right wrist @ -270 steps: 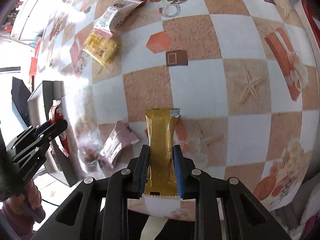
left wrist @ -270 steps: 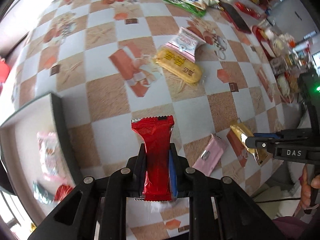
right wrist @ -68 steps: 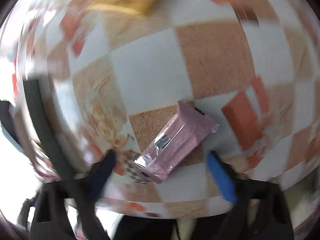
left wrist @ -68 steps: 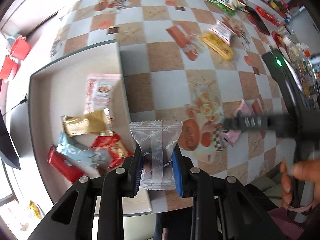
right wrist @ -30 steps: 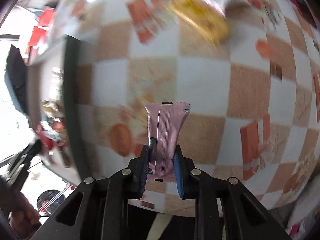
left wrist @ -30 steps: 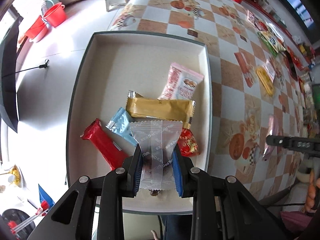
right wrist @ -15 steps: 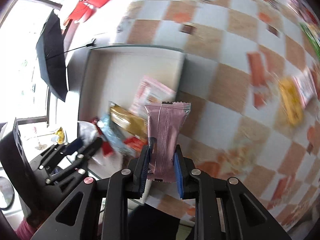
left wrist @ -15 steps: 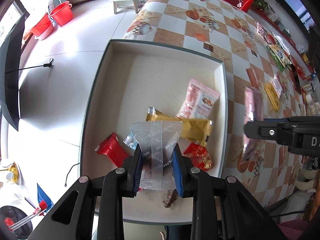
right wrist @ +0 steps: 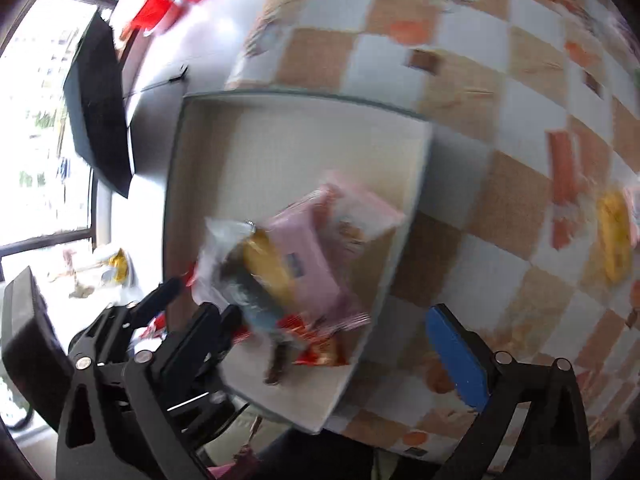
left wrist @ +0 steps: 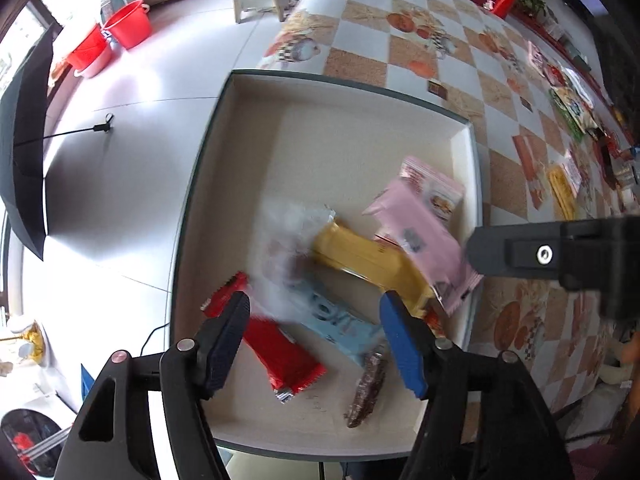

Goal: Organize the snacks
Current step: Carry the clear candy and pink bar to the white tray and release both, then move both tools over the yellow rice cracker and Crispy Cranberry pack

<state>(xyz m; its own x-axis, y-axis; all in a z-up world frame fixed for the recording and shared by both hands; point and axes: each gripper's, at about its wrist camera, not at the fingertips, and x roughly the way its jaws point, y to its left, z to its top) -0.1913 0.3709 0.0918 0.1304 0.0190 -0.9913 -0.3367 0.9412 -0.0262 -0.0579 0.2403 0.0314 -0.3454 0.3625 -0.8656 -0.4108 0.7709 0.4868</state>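
Note:
A beige tray (left wrist: 320, 128) with a dark rim sits at the table's edge and holds several snacks. My left gripper (left wrist: 314, 338) is open above its near end. A blurred clear packet (left wrist: 292, 236) lies free over a red bar (left wrist: 276, 350) and a light blue bar (left wrist: 336, 316). A gold bar (left wrist: 368, 264) lies beside them. A pink bar (left wrist: 420, 240) is free over the tray's right side, blurred. My right gripper (right wrist: 332, 344) is open over the tray (right wrist: 280, 140); its arm shows in the left wrist view (left wrist: 552, 254).
A pink-and-white packet (left wrist: 436, 190) and a small dark snack (left wrist: 366, 386) also lie in the tray. On the checkered tablecloth (left wrist: 440, 56) to the right lie a yellow packet (left wrist: 562, 196) and several more snacks. Red buckets (left wrist: 108, 36) and a black umbrella (left wrist: 24, 168) are on the floor.
Both grippers have opened. The clear packet has left my left gripper and the pink bar has left my right gripper; both are now over the tray.

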